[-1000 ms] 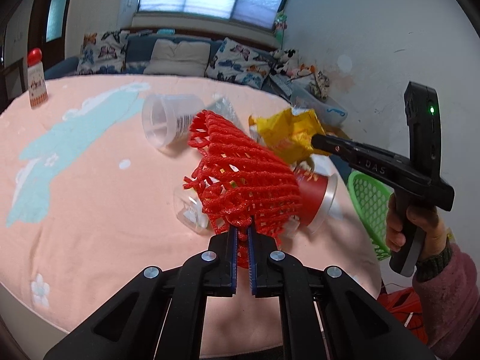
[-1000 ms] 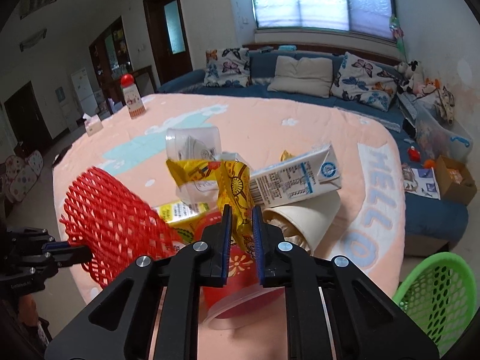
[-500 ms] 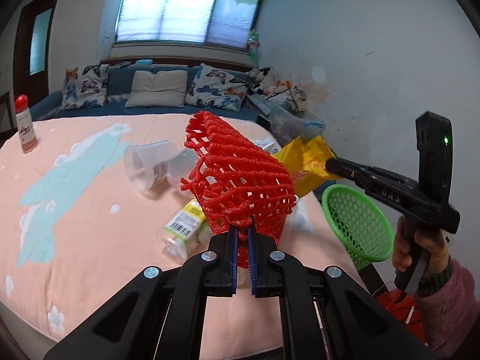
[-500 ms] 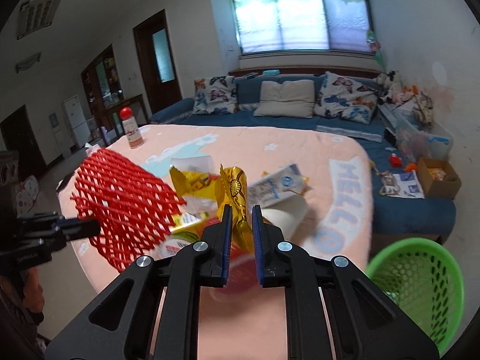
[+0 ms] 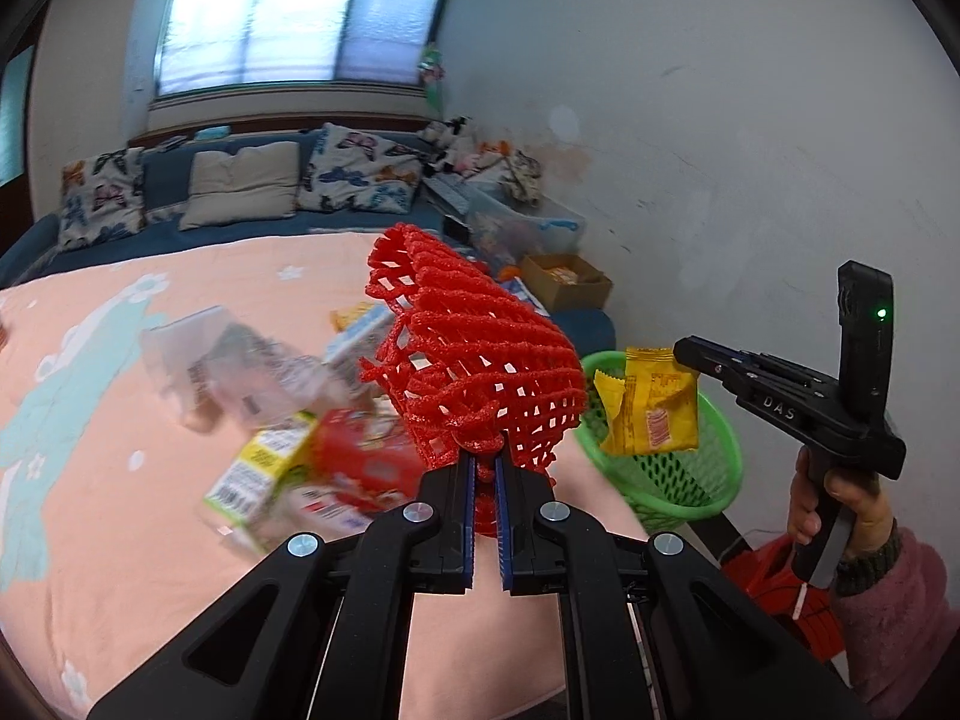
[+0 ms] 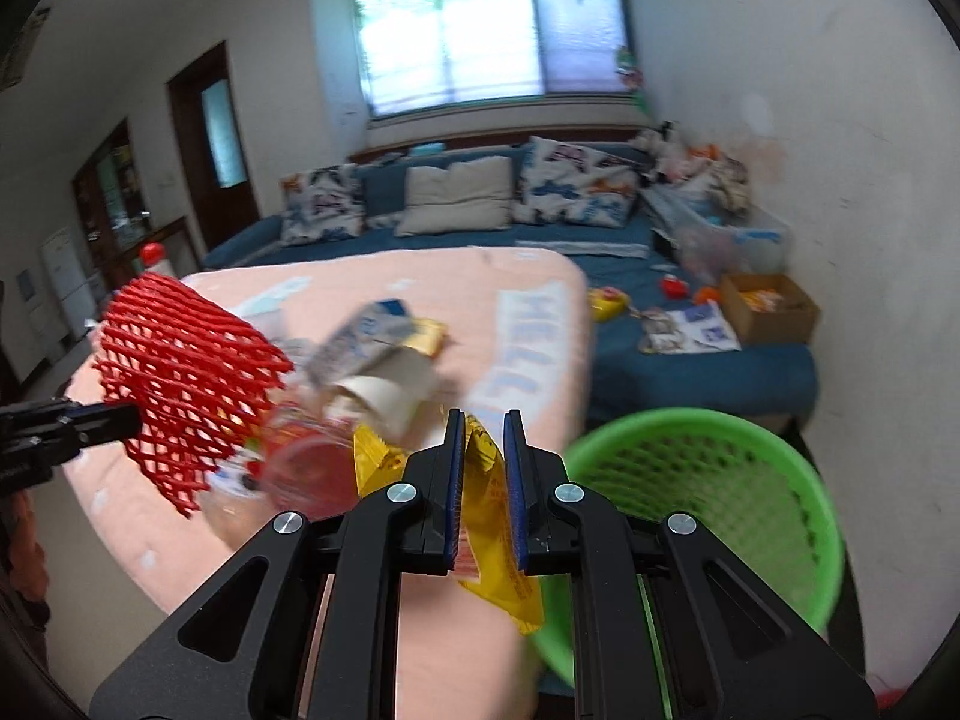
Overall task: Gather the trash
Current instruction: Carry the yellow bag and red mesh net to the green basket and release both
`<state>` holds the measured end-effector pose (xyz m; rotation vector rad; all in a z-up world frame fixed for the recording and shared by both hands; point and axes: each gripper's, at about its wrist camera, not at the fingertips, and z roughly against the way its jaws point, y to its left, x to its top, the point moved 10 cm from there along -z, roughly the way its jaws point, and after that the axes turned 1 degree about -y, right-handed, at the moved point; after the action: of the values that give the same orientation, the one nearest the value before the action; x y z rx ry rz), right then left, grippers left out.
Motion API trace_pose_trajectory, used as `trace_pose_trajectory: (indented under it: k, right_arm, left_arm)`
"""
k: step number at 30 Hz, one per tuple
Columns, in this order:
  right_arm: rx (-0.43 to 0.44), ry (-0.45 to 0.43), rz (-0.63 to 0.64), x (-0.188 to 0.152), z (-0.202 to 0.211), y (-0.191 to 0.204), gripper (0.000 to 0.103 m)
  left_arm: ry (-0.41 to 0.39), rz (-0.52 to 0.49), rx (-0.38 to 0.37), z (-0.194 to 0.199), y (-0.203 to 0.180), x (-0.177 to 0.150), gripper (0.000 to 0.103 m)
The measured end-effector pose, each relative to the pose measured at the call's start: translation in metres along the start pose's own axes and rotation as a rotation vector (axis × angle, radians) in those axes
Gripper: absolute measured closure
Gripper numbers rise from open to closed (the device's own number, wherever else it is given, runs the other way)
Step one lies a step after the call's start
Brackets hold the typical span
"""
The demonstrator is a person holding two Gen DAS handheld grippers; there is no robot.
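My left gripper [image 5: 486,465] is shut on a red foam net sleeve [image 5: 474,360], held up above the table's right edge. In the right wrist view the net [image 6: 180,384] hangs at the left. My right gripper [image 6: 485,426] is shut on a yellow snack wrapper [image 6: 489,546]; in the left wrist view the wrapper [image 5: 651,402] dangles over the green mesh basket [image 5: 672,474]. The basket [image 6: 720,492] stands on the floor just right of the table. A blurred heap of trash stays on the table: a clear cup [image 5: 210,360], a milk carton [image 6: 360,342], a red cup [image 5: 366,456].
A pink cloth with a teal pattern covers the table [image 5: 120,540]. A blue sofa with cushions [image 6: 456,204] lies behind it. A cardboard box [image 6: 768,306] and loose items lie on a blue mat at the right. A person's hand in a pink sleeve [image 5: 870,588] holds the right gripper.
Both grippers have swung right and up off the table with their loads. The yellow wrapper now hangs over the green basket, and the red net has come closer to it.
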<state>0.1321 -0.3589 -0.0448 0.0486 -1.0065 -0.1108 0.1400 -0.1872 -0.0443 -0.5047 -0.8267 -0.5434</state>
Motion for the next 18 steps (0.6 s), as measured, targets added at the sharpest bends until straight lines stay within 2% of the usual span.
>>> trace_pose_trajectory:
  k: [7, 18]
  right_arm:
    - [-0.121, 0.024, -0.073, -0.021, 0.007, -0.064, 0.089]
    - [-0.172, 0.059, -0.156, -0.049, 0.011, -0.116, 0.087]
  left_arm:
    - [0.033, -0.066, -0.060, -0.035, -0.043, 0.009, 0.097]
    - [0.117, -0.148, -0.116, -0.094, -0.104, 0.012, 0.097]
